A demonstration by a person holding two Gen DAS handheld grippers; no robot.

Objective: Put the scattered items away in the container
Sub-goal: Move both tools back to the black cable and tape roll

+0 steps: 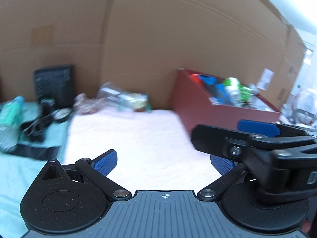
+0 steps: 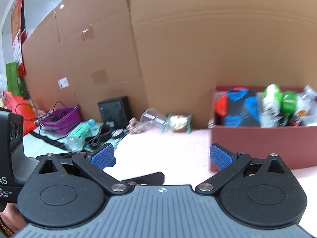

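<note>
Against the cardboard wall [image 2: 178, 39], at the far edge of the pale pink mat [image 2: 158, 148], lie the items not yet tidied: one clear plastic cup [image 2: 151, 118] on its side, one crinkly snack packet [image 2: 179, 122] just beside it, and one small brownish heap [image 2: 134, 128] too blurred to identify. To their left, on a pale green cloth [image 1: 11, 174], are one green-labelled bottle [image 2: 80, 132] lying down, one tangle of black straps [image 2: 100, 134], one small round tin [image 2: 117, 133] and one upright black box [image 2: 114, 110]; whether the purple basket [image 2: 63, 117] behind them belongs to the task cannot be told. One dark red container [image 2: 257, 144] stands at the right of the mat, already holding several blue, orange, white and green things whose number is not countable through the blur. Both tools hover over the mat with nothing between their blue pads: the left gripper [image 1: 164, 161] has its fingers spread wide, as does the right gripper [image 2: 162, 156]. Handling, as a judgement: the cup looks light, thin-walled and easily crushed or rolled, best pinched gently across the rim; the packet is soft and slippery, best taken by a sealed edge; the bottle seems heavier and round, best gripped across its body near the middle.
</note>
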